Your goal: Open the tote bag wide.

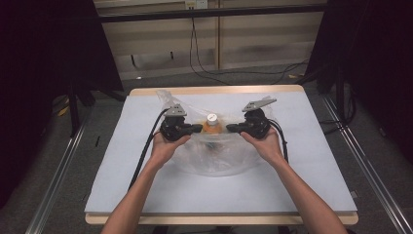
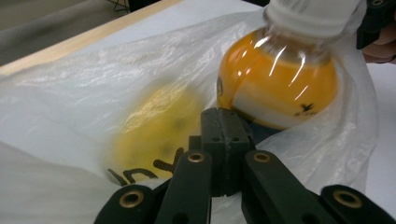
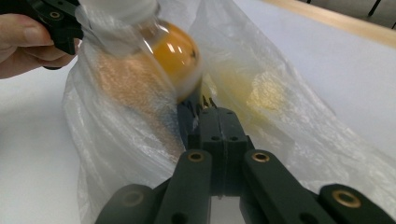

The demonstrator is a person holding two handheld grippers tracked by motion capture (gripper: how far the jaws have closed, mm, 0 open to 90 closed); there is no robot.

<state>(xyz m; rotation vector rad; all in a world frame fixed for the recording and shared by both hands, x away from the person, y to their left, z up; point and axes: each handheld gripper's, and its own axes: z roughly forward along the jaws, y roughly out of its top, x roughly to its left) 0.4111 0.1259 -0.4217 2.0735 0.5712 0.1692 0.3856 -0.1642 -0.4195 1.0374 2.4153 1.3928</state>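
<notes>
1. Thin clear plastic bag (image 1: 214,156) spread on the white-topped bench (image 1: 311,165), mouth drawn up between the two claws, crumpled and glossy.
2. Inside the bag: round-bellied orange juice bottle with a white screw cap (image 1: 212,124), standing upright at the middle, cap poking up through the bag's mouth.
3. In the left gripper view, orange body of the bottle (image 2: 278,84) right behind the claw tips, pale label band low on it, bag film draped over the cap.
4. Also in the bag, a blurred yellow item (image 2: 156,126) lying beside the bottle, seen through the film; too hazy to name. Dark lettering printed on the bag below it.
5. Left claw (image 1: 197,128) pressed shut, pinching the bag's edge just left of the bottle; held level in the left hand (image 1: 165,144).
6. Right claw (image 1: 230,128) likewise clamped together on the bag film, just right of the bottle; right hand (image 1: 265,141) gripping from behind.
7. Around: pale wooden rim of the bench (image 1: 214,90) at the far edge, black cables (image 1: 146,151) trailing from the left gripper across the bench, more cables on the grey floor (image 1: 229,73) beyond.
8. In the way: bag film wrapped around the bottle on both sides, between the claws and the bottle.
</notes>
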